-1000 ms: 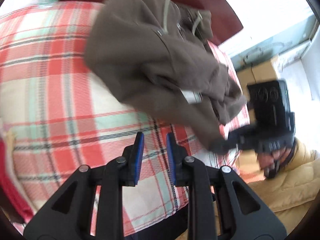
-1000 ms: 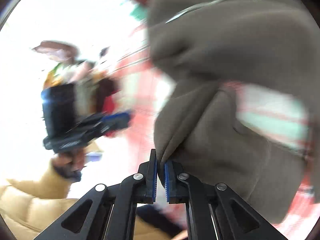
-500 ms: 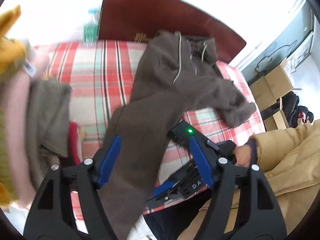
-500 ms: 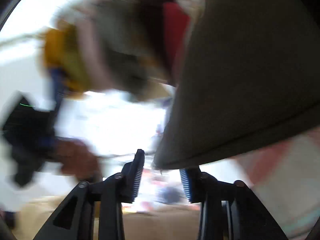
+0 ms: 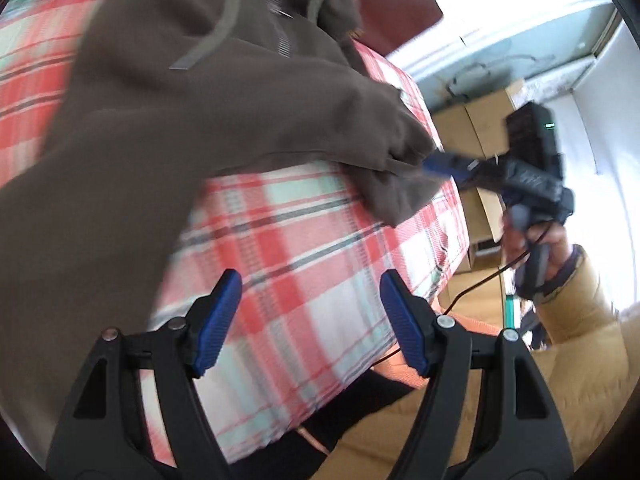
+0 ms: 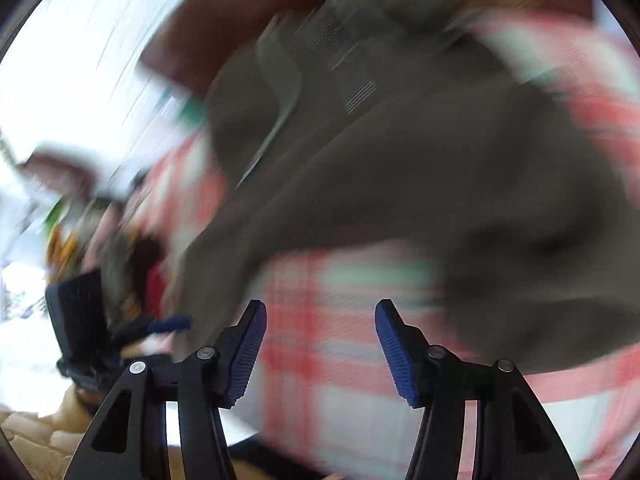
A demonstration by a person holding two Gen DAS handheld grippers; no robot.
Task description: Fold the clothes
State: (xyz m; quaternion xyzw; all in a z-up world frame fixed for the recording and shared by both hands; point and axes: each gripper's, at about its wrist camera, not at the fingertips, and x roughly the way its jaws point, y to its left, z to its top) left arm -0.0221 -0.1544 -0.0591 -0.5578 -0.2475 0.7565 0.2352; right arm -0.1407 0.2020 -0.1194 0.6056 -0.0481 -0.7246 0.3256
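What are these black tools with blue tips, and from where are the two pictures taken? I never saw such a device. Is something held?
A person holds one hand-held gripper in each hand, and a camera on each looks forward along its two fingers. One picture comes from the left gripper, the other from the right gripper. Both stand open with nothing between the fingers. On the red plaid bed cover lies a brown hooded garment, unfolded. In the left view the right gripper's blue tip is at the garment's edge; whether it grips there is unclear. The right view is blurred.

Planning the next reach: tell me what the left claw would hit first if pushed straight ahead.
Most likely the plaid bedcover: it fills the gap between the open left claw. The brown garment lies up and to the left, off that line. Depth is unclear.
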